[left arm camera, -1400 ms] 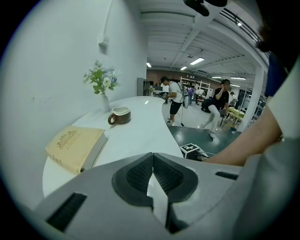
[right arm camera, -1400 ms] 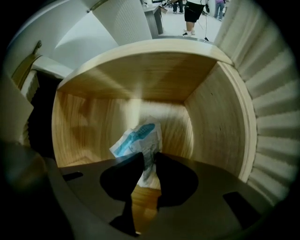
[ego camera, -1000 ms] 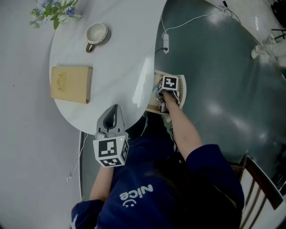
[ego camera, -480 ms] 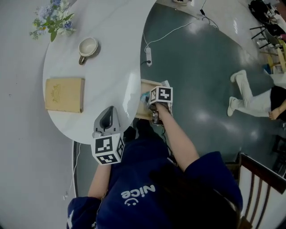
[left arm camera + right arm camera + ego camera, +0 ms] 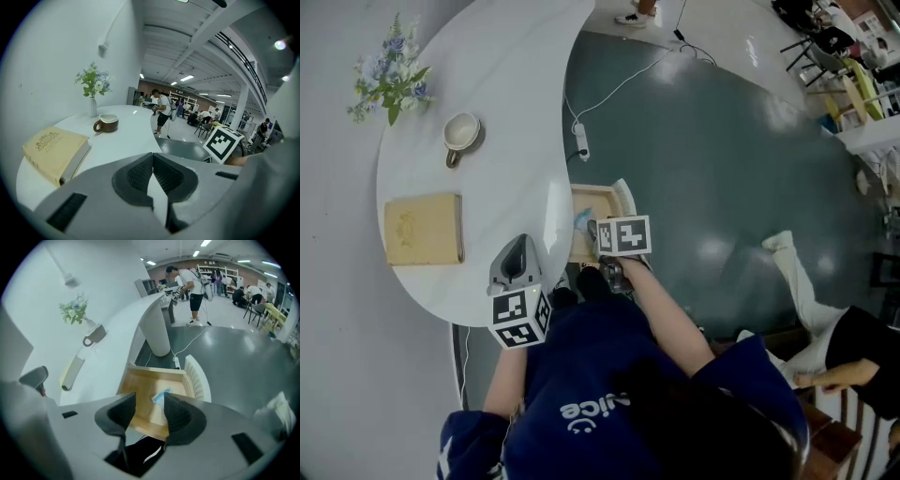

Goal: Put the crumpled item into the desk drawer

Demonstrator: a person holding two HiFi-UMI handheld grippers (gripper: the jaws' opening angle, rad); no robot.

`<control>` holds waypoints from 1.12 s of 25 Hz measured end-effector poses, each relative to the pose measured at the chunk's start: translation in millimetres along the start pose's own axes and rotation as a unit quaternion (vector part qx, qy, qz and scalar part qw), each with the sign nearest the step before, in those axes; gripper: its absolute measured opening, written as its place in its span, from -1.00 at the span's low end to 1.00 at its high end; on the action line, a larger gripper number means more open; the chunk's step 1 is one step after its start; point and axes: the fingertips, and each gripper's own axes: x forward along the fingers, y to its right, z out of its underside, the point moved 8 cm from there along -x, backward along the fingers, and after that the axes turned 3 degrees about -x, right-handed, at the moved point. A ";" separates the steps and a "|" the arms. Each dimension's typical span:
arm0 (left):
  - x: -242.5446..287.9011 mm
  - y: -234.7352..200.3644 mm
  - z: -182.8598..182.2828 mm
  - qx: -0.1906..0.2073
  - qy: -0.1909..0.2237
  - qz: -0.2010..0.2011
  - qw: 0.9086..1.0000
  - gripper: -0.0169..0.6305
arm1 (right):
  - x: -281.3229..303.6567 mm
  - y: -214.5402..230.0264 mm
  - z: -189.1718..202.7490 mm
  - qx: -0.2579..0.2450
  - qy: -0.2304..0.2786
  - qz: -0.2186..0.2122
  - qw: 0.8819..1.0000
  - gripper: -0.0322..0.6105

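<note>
An open-plan office is suggested: far beyond the right gripper (image 5: pixel 149 400), shelving (image 5: pixel 220 272), ceiling strip lights (image 5: pixel 243 261) and seated people (image 5: pixel 248 292) are seen.

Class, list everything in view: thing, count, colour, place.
table: one, white, head view's left
book: one, tan, on the table
mug: one, brown and white, on the table
flowers: one bunch, white and blue, table's far edge
drawer: one, light wood, open beside the table
crumpled item: one, blue and white, in the drawer
power strip: one, white, on the floor
left gripper: one, grey, shut, over the table
right gripper: one, grey, open, above the drawer
</note>
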 end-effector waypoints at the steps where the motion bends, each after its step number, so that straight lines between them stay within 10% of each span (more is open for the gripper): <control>1: 0.8 0.5 0.5 0.003 0.000 0.005 1.000 -0.93 | -7.8 -2.7 0.6 -0.008 0.012 0.002 1.000 -0.29; 12: 0.9 23.1 -6.4 0.036 0.009 0.080 0.996 -0.93 | -100.8 -25.8 2.9 -0.031 0.173 0.012 0.984 -0.29; 28: -37.6 60.0 -56.2 0.068 0.109 0.166 0.978 -0.93 | -201.4 -59.2 8.2 -0.124 0.358 0.031 0.925 -0.32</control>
